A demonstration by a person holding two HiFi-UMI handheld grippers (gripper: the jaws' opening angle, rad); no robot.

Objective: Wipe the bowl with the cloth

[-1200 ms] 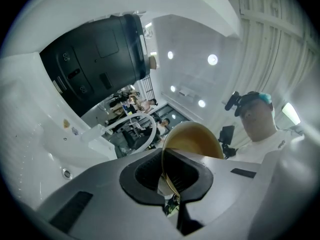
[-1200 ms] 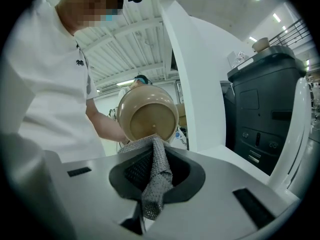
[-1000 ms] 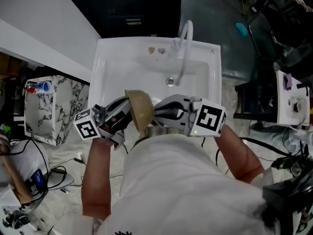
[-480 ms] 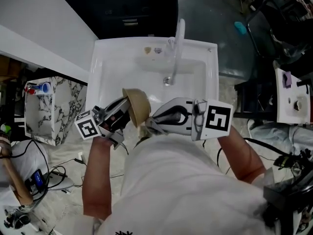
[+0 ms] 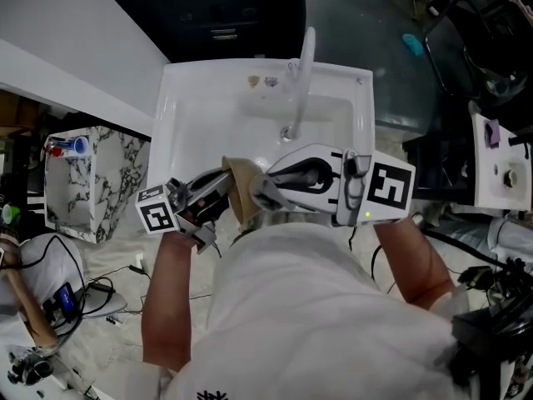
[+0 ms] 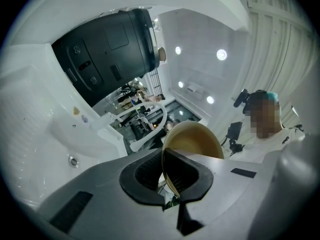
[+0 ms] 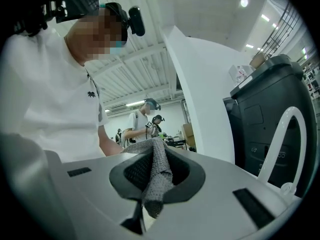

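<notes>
Now, tan bowl (image 6: 192, 136) tipped on edge above the sink's (image 5: 193, 111) near rim, its rim pinched tight in my left gripper (image 5: 225, 188), grey mesh cloth (image 7: 160, 174) clamped in my right gripper (image 5: 257, 192), tips close beside the bowl, forearms angled inward.

My bowl (image 6: 192, 136) was tan; the cloth (image 7: 160, 166) was grey with a fine dotted weave. The sink (image 5: 200, 115) was white. My left hand-held gripper (image 6: 167, 184) and right hand-held gripper (image 7: 152, 186) were pale grey with black pads and black-and-white square markers.
</notes>
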